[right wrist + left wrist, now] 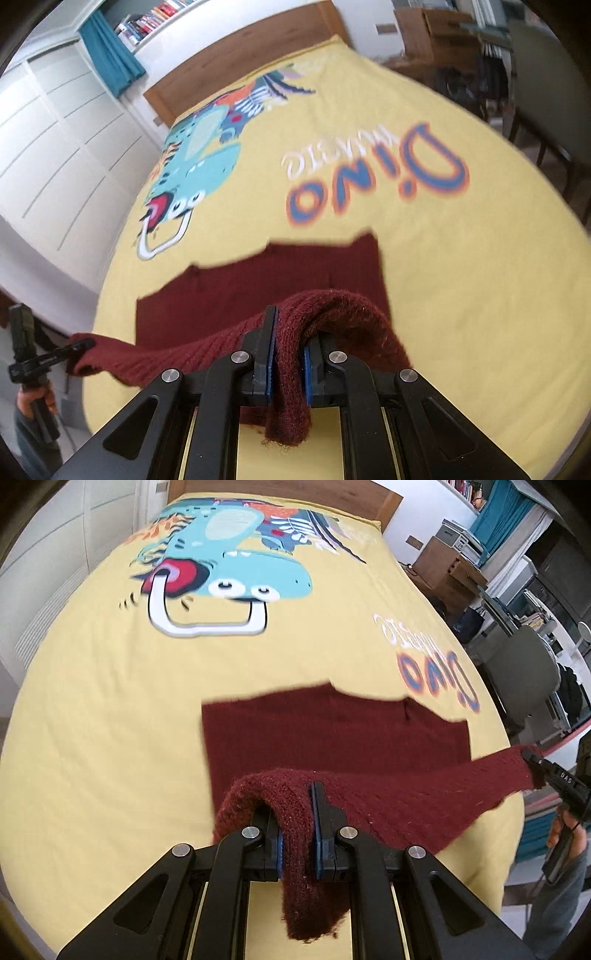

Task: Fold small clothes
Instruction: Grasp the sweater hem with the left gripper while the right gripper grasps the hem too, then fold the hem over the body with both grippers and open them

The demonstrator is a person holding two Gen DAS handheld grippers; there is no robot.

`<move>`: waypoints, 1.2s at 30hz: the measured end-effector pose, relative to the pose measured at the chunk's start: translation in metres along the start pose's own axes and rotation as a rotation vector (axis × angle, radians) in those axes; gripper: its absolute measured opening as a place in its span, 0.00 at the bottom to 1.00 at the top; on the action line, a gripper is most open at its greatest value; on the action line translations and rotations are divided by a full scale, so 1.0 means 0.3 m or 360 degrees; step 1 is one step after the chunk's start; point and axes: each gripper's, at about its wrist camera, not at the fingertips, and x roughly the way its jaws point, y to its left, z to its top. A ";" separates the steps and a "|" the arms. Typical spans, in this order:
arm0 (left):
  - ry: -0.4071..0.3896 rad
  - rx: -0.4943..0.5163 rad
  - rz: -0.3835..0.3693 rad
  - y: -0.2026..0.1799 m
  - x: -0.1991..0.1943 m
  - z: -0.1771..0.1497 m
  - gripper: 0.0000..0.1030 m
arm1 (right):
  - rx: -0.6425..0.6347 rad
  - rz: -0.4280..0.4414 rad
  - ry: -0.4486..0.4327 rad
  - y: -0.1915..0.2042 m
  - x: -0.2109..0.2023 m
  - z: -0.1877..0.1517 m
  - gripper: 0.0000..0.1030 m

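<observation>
A dark red knitted garment (332, 734) lies on a yellow dinosaur bedspread (110, 720), its far part flat, its near edge lifted. My left gripper (298, 834) is shut on the garment's near left corner, with a flap hanging between the fingers. My right gripper (287, 360) is shut on the near right corner of the garment (258, 284). The right gripper shows in the left wrist view (535, 768) at the far right, pinching the cloth. The left gripper shows in the right wrist view (79, 347) at the far left. The lifted edge is stretched between them.
The bedspread (443, 277) covers a bed with a wooden headboard (240, 48). White cupboard doors (55, 147) stand on the left. A grey chair (517, 668) and a wooden desk (443, 565) stand beside the bed on the right.
</observation>
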 end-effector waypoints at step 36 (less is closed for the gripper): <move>-0.0078 0.0249 0.0281 -0.112 0.233 -0.015 0.99 | -0.0182 -0.0244 0.0104 0.081 0.275 0.098 0.87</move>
